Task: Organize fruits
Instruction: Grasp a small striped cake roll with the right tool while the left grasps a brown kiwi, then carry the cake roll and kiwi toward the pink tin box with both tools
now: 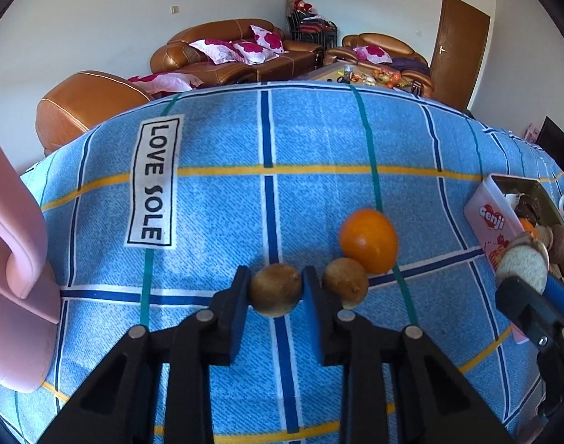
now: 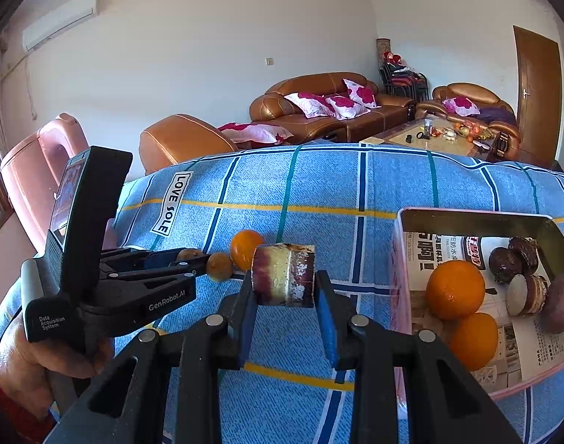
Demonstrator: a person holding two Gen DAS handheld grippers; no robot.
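Note:
My left gripper [image 1: 276,282] is shut on a small round brown fruit [image 1: 276,292] just above the blue checked cloth [image 1: 215,192]. A second brown fruit [image 1: 345,283] lies right beside it, touching an orange [image 1: 369,240]. My right gripper [image 2: 284,285] is shut on a cut chunk with purple skin and pale flesh [image 2: 283,275], held above the cloth left of the pink tin box [image 2: 474,215]. In the box lie two oranges [image 2: 455,288] and several dark round pieces [image 2: 511,262]. The right wrist view shows the left gripper [image 2: 194,259] at the left, held by a hand [image 2: 19,362].
A pink chair [image 1: 19,259] stands close at the table's left edge. The cloth carries a "LOVE SOLE" label [image 1: 154,181]. Brown sofas [image 1: 237,51] and a low table with small items [image 2: 441,135] stand beyond the far edge. The box sits at the right of the table.

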